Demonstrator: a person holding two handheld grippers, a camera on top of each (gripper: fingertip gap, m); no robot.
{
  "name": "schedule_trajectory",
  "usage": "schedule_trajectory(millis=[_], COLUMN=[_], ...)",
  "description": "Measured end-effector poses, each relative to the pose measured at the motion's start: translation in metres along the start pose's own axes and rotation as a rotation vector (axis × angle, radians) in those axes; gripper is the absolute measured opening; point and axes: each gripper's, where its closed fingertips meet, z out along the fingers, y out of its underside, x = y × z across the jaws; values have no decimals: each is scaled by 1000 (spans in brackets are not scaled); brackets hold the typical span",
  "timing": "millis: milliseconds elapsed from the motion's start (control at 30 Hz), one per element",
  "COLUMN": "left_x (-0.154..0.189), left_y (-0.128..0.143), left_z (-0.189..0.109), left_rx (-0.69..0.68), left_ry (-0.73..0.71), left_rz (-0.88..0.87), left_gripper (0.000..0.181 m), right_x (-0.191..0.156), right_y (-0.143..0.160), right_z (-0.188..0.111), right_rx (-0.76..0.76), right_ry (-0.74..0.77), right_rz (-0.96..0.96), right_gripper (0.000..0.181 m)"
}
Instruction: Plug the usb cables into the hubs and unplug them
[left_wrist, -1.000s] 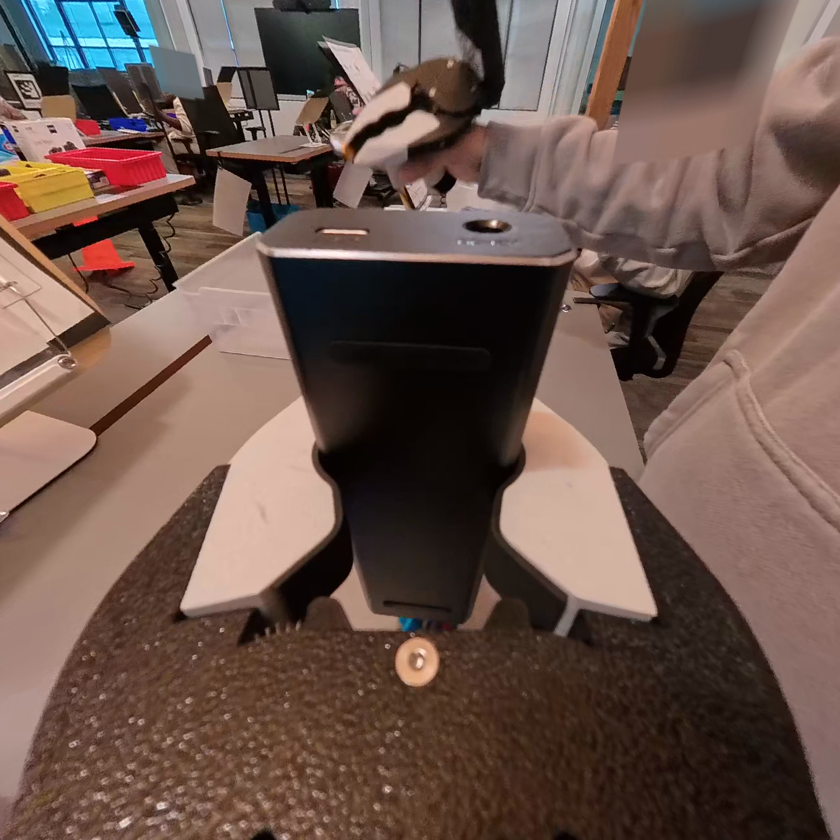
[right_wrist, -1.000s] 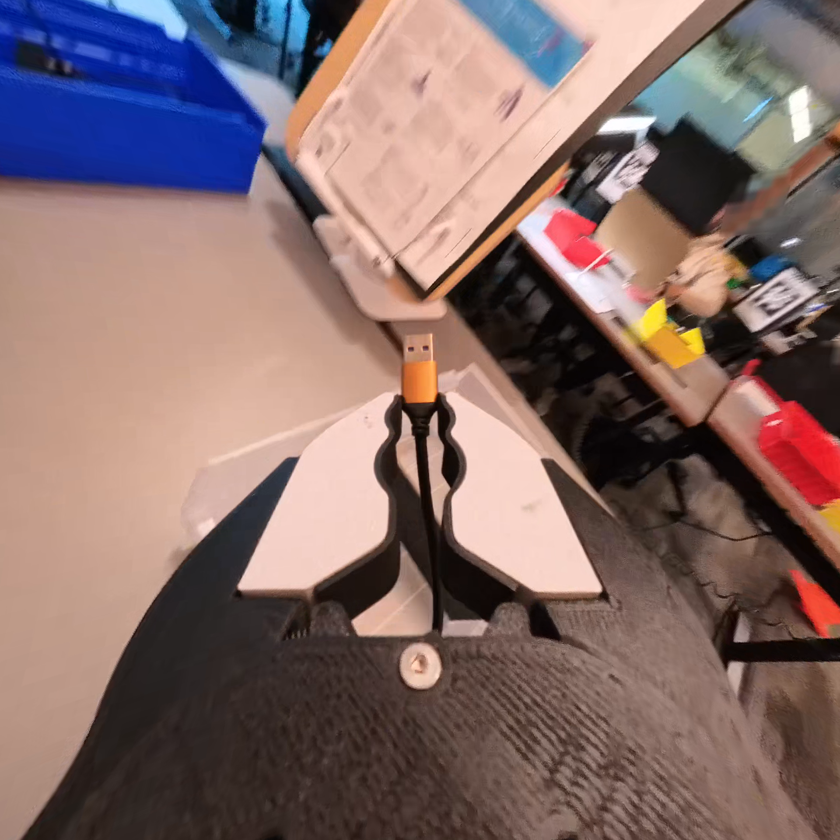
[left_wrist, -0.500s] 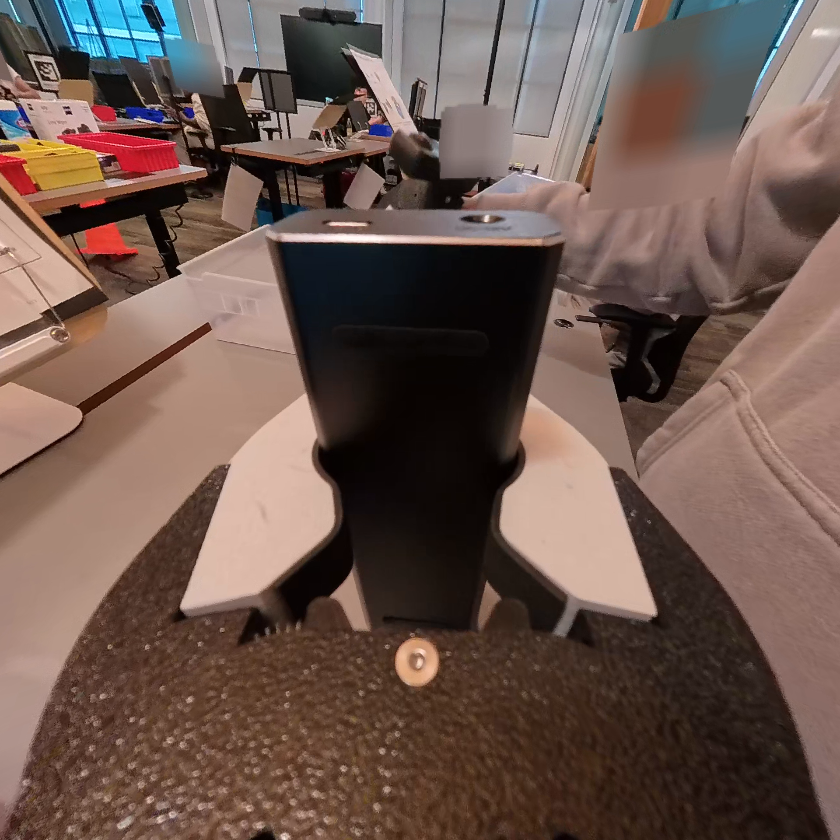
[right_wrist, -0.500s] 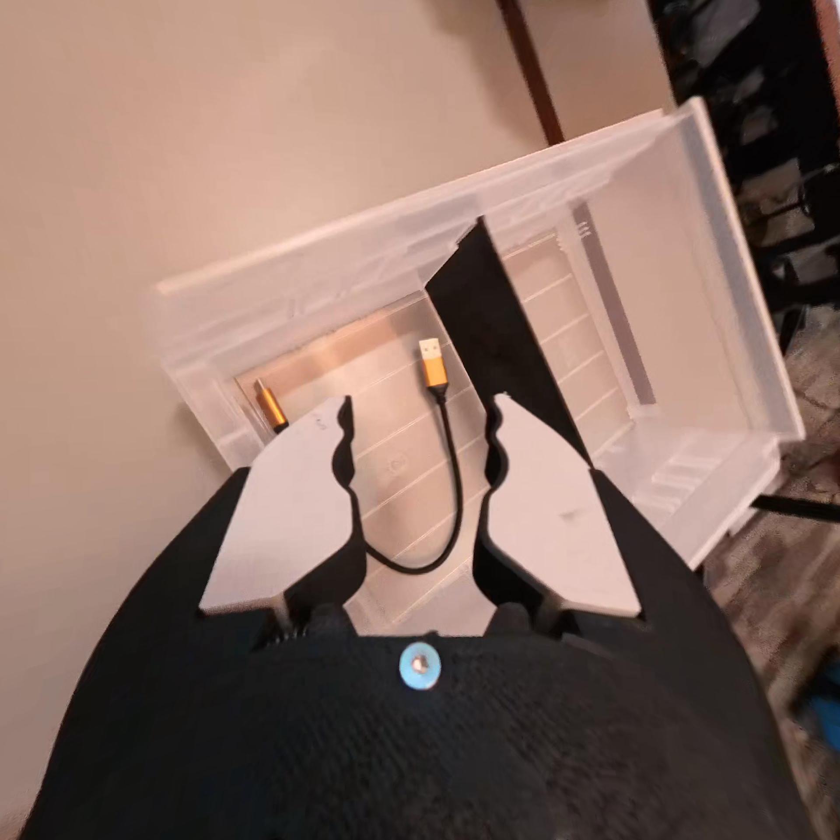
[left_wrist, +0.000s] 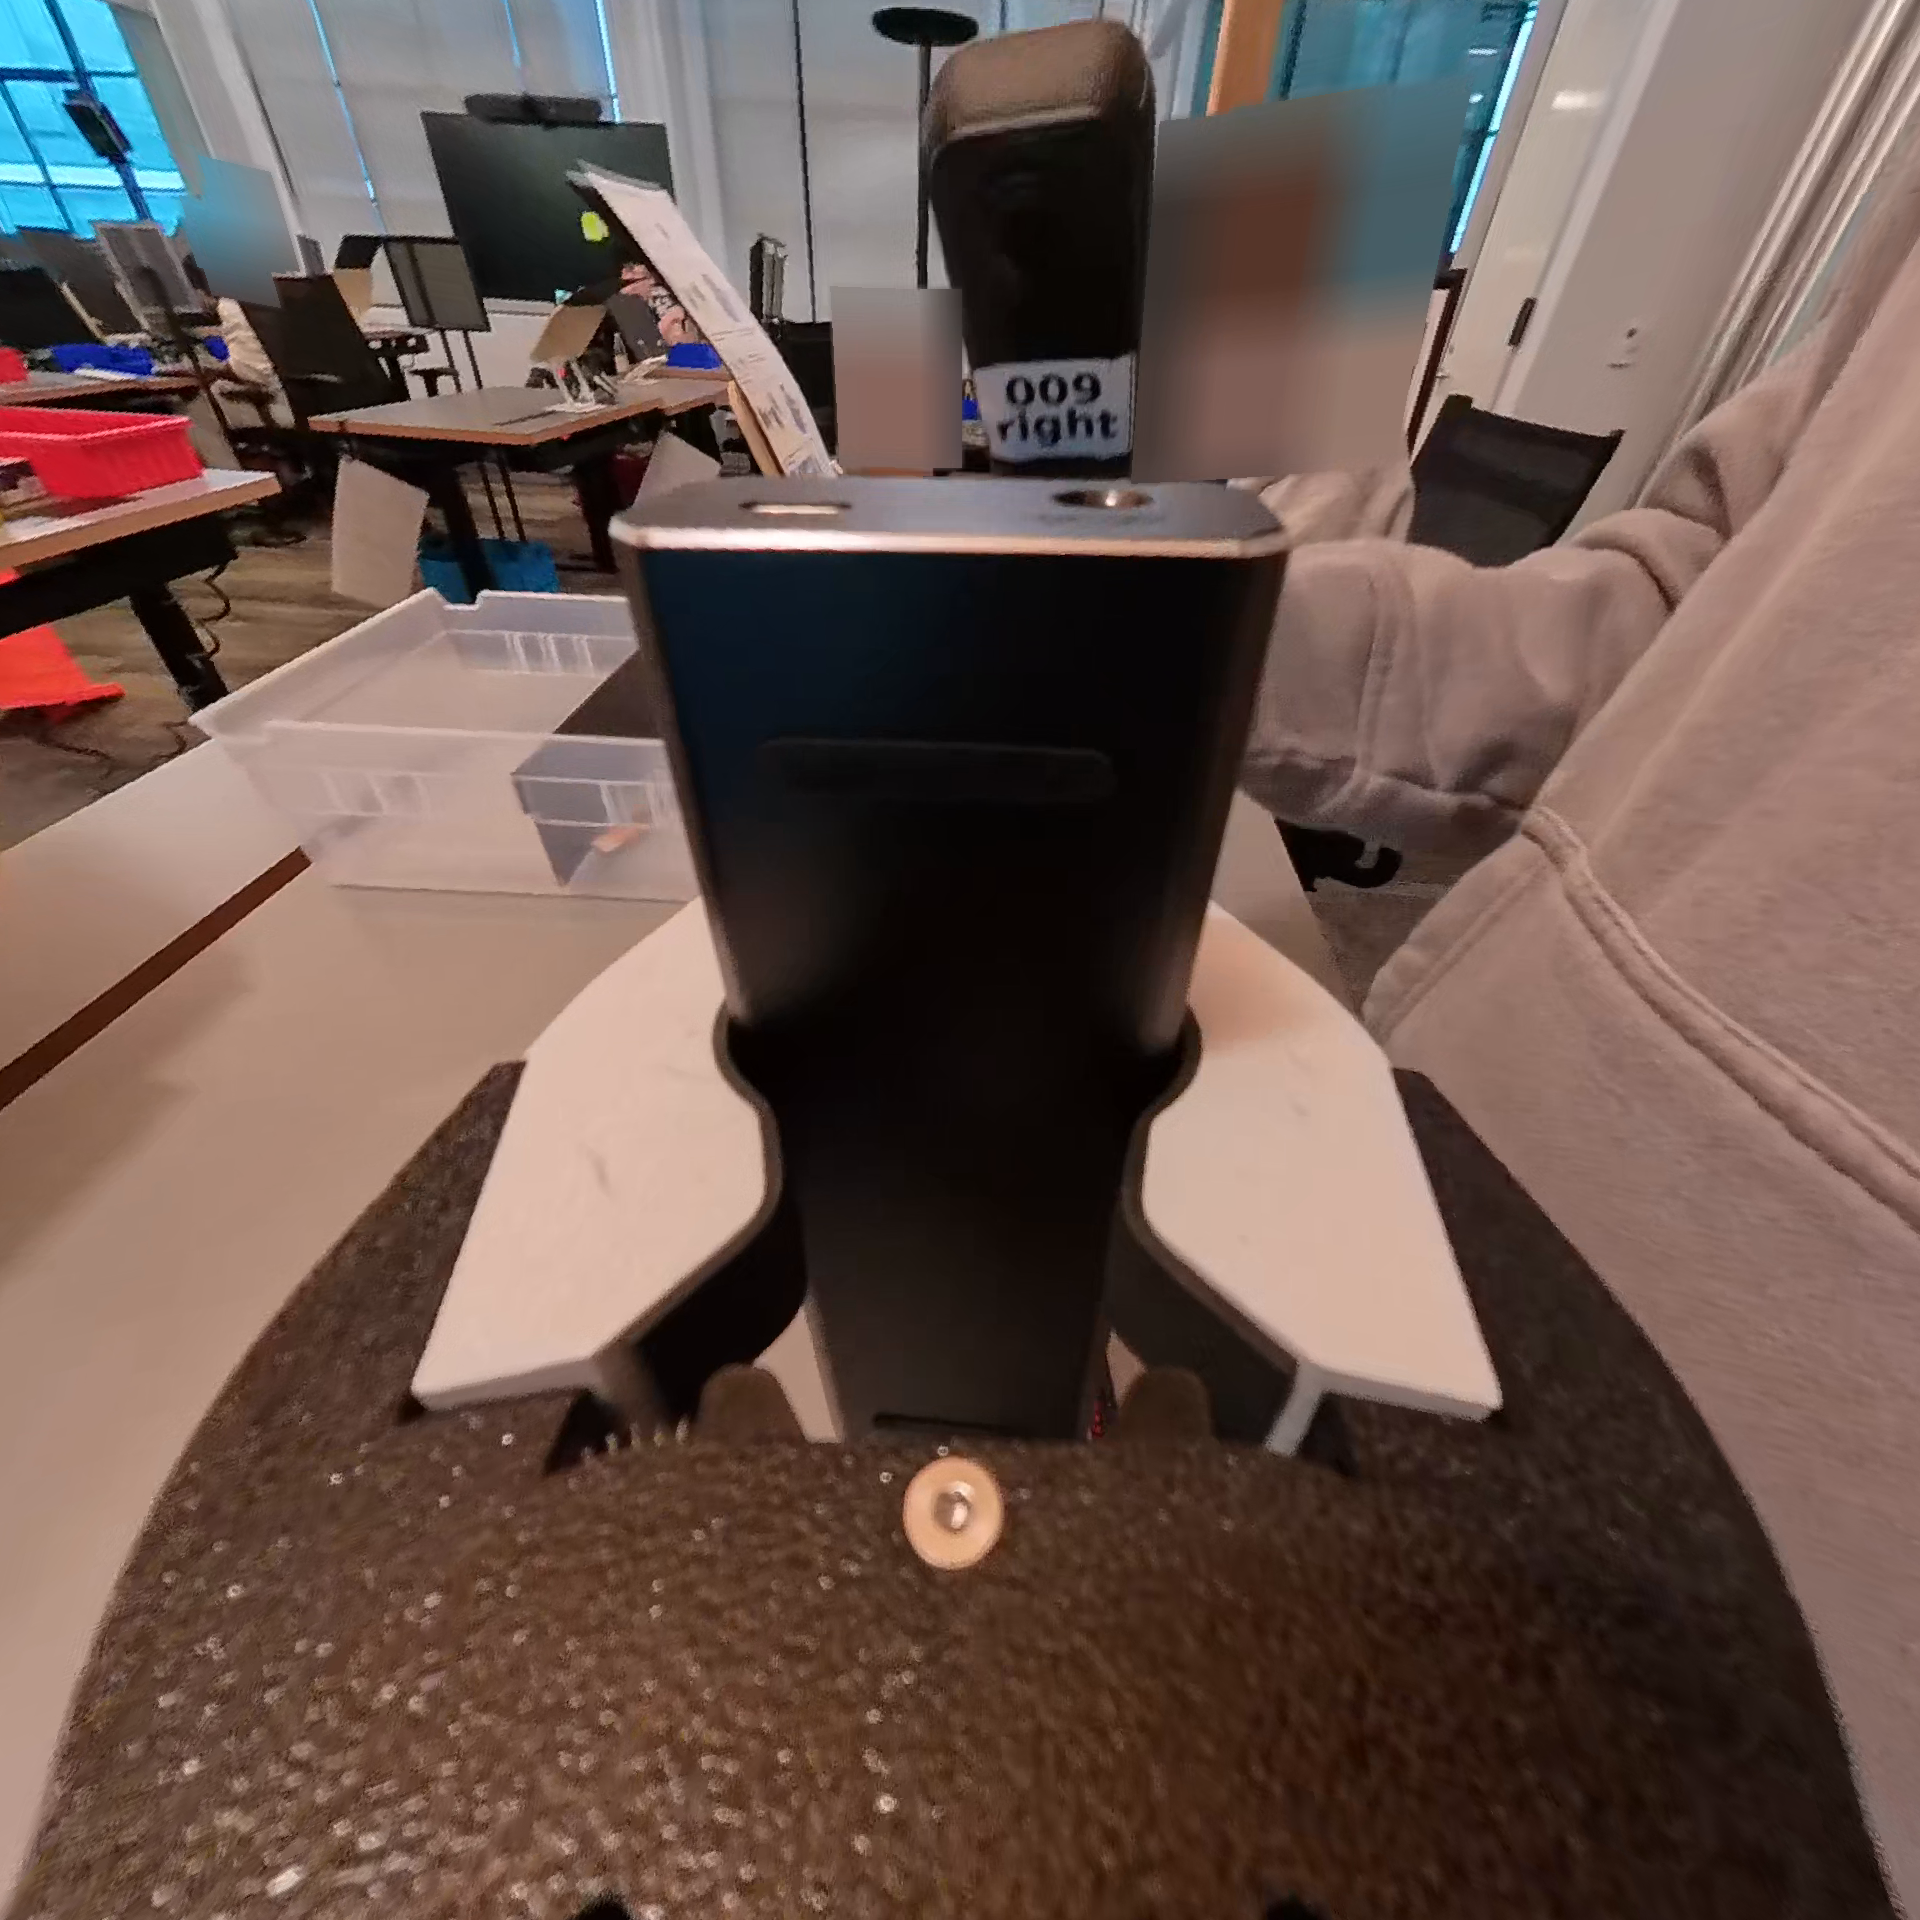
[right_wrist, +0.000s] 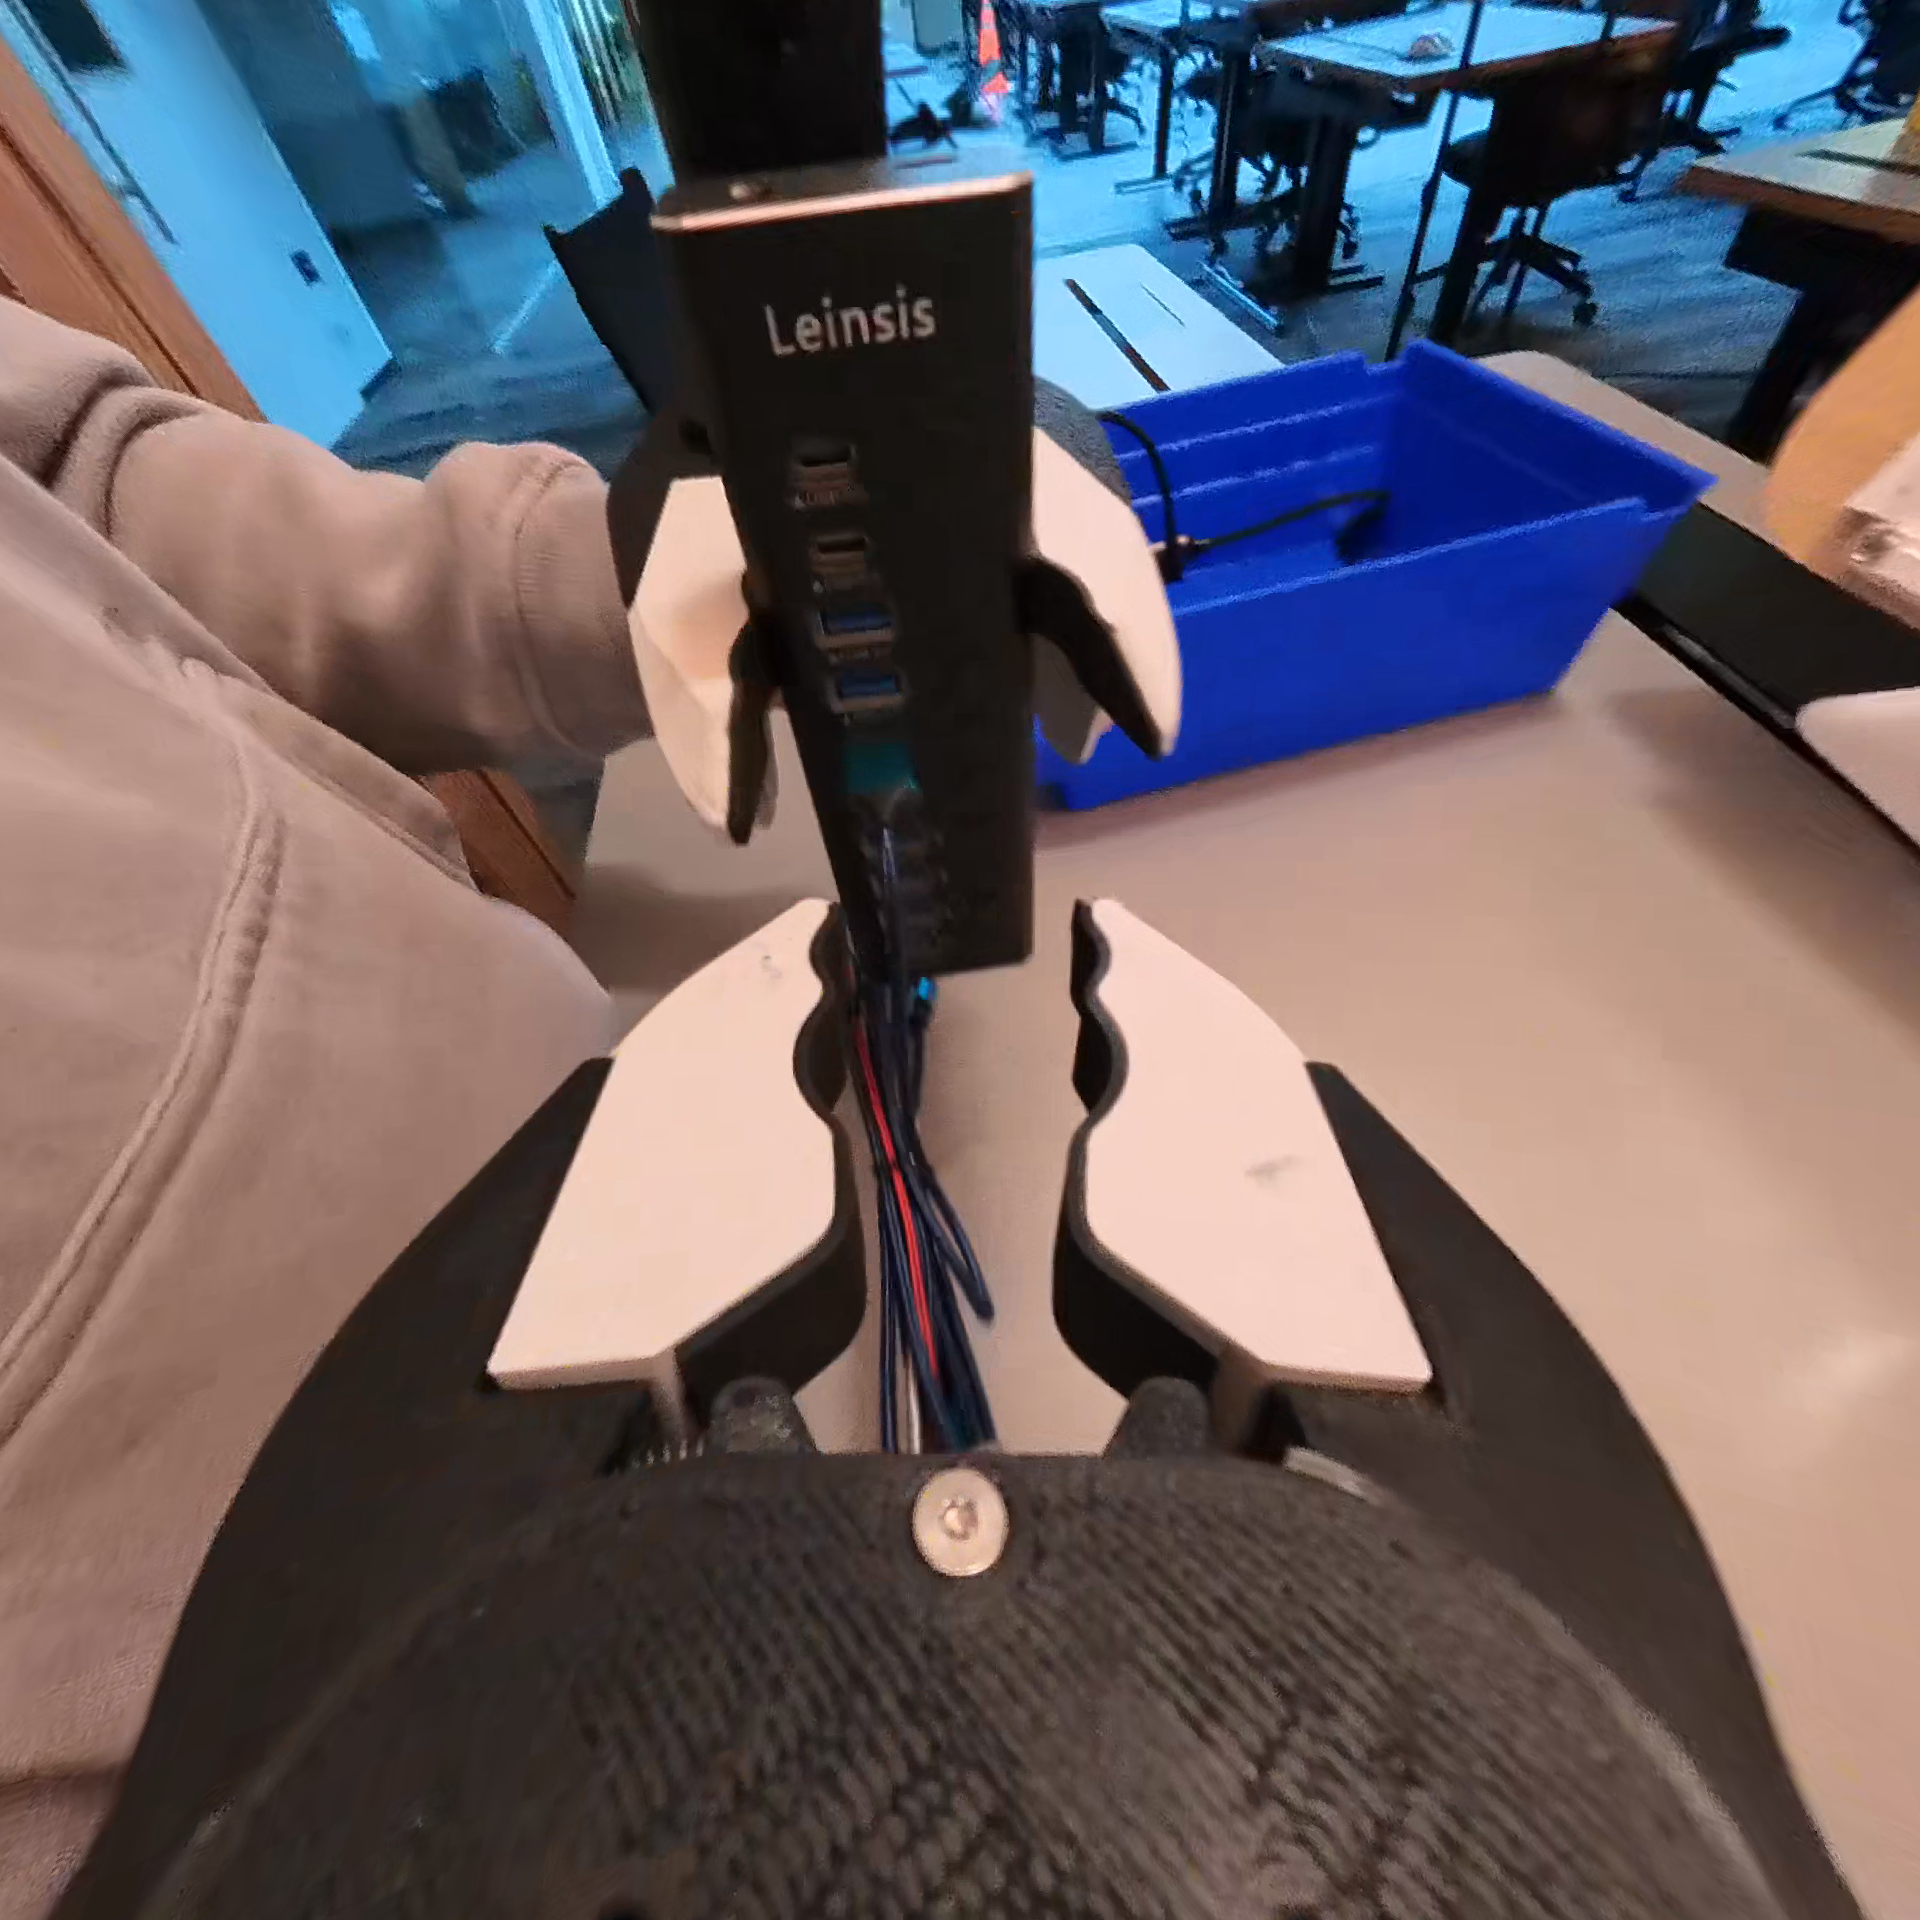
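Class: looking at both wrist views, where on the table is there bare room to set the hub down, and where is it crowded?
Bare table lies between the blue bin and the right gripper, also before the clear bin. Crowded: the hub with cables hanging below.

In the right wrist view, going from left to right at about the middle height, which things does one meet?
Beige sleeve → black hub, held by the left gripper → blue bin.

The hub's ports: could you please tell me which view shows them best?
The right wrist view: the hub faces it, its port column visible, one plugged. The left wrist view shows only the hub's plain back and two top sockets.
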Motion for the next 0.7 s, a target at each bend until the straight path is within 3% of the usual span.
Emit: schedule_trajectory(millis=[233, 467, 700], left_x=[2, 0, 6], left_y=[-9, -13, -8], left_z=[0, -4, -2], left_rx=[53, 82, 24], left_ry=[13, 17, 28], left_rz=[15, 3, -11], left_gripper=[71, 71, 71], right_x=[-15, -16, -19], right_y=[-18, -23, -20], right_z=[18, 23, 16], right_rx=[116, 133, 39], right_ry=[-41, -10, -15], right_rz=[-31, -57, -90], right_gripper=[18, 13, 13])
